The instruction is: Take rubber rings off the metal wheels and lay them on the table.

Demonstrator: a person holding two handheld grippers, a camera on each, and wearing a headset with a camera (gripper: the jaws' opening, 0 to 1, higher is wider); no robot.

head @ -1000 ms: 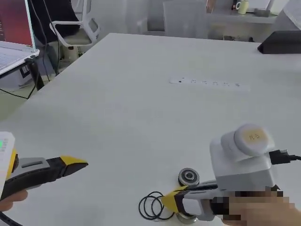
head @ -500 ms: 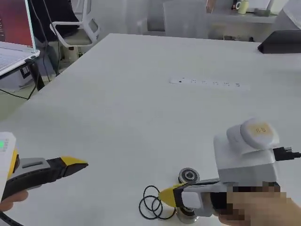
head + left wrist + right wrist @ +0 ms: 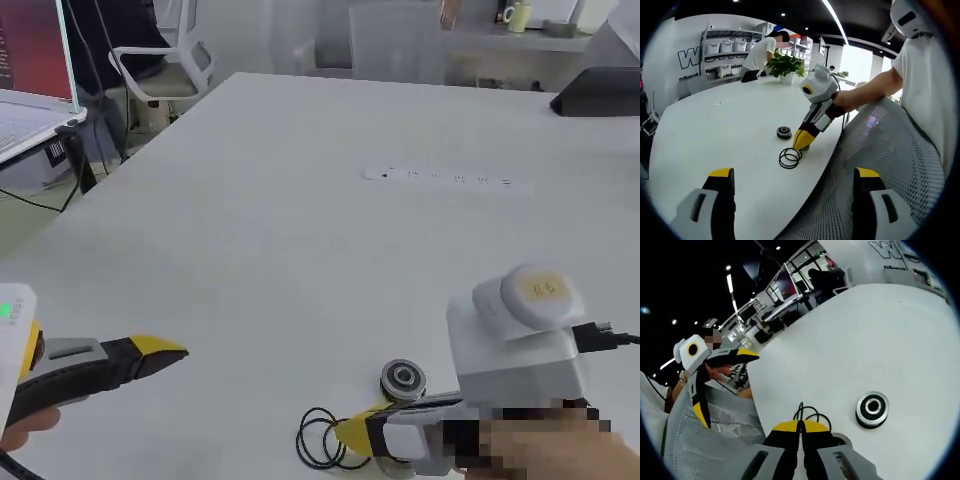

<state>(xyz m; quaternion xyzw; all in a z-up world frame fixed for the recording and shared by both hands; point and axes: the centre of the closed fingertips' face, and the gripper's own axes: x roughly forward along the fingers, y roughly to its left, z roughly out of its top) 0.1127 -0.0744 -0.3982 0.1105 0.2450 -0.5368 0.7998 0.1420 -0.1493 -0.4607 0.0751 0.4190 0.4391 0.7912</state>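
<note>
Where the right tool [image 3: 350,432] sits: low at the near edge of the desk [image 3: 300,220], its yellow tips right at the rubber rings [image 3: 318,440].
Right tool state: jaws pressed together, with no gap in the right gripper view; a thin black strand rises at the tip, and I cannot tell whether it is pinched.
Left tool [image 3: 793,172]: off to the left, well apart from the work, jaws spread wide with nothing between them.
Lie of the rings: a few thin black loops, overlapping, flat on the desk by the near edge.
Metal wheel [image 3: 402,378]: lying flat, dark-rimmed, just beyond the right tool and near the rings, not touching them.
Second wheel [image 3: 842,440]: partly hidden under the right tool's jaws.
Power strip [image 3: 445,178]: white, farther back on the desk.
</note>
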